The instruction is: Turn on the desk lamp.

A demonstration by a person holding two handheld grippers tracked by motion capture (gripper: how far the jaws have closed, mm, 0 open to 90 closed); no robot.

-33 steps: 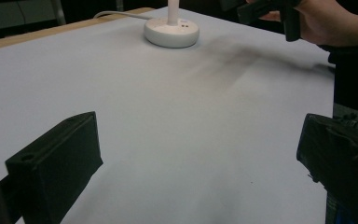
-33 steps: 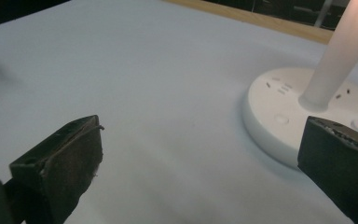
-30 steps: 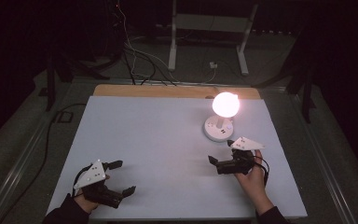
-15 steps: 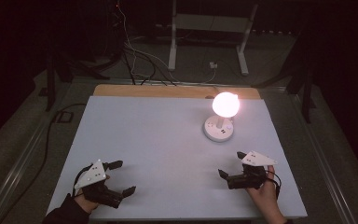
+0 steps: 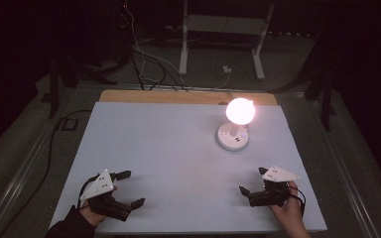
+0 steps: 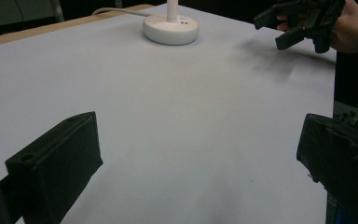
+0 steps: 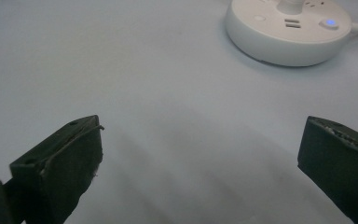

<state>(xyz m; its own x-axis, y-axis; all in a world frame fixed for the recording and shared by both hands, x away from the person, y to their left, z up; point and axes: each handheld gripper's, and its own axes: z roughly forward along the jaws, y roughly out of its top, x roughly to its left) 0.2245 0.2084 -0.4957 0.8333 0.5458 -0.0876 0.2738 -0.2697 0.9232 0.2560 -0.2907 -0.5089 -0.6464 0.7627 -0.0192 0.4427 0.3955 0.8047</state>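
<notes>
Dark room, pale table (image 5: 178,148). Lit lamp (image 5: 236,128) stands far-right on it, its round base beyond the right gripper (image 5: 252,182), well apart from the left gripper (image 5: 129,189). Both grippers' jaws spread wide, holding nothing.
</notes>
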